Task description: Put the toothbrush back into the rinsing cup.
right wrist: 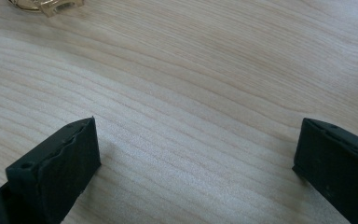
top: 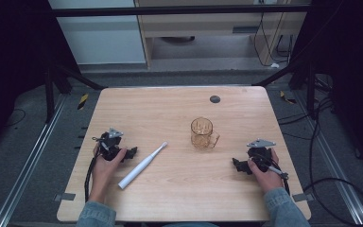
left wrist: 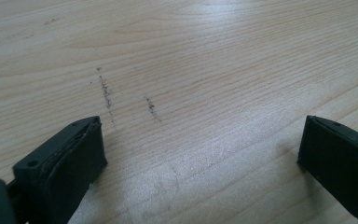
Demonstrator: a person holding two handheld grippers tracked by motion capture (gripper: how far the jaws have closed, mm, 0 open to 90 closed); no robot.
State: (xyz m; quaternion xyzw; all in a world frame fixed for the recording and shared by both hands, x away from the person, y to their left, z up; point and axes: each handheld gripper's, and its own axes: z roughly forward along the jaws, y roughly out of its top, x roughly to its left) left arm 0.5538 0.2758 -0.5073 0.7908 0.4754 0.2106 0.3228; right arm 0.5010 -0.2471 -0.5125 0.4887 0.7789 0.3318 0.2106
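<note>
A white electric toothbrush (top: pixel 142 165) lies slanted on the wooden table (top: pixel 179 109), head toward the far right. An amber glass mug (top: pixel 202 134) stands upright right of centre, its handle toward the near right; its base edge (right wrist: pixel 46 5) peeks in at the top left of the right gripper view. My left gripper (top: pixel 131 152) rests on the table just left of the toothbrush, jaws wide apart over bare wood (left wrist: pixel 200 140). My right gripper (top: pixel 237 165) rests near the mug's near-right side, open, nothing between its jaws (right wrist: pixel 196 149).
A small dark round spot (top: pixel 214 99) sits near the table's far edge. Metal rails and cables run along the floor on both sides. Faint dark scuff marks (left wrist: pixel 106 91) show on the wood ahead of the left gripper.
</note>
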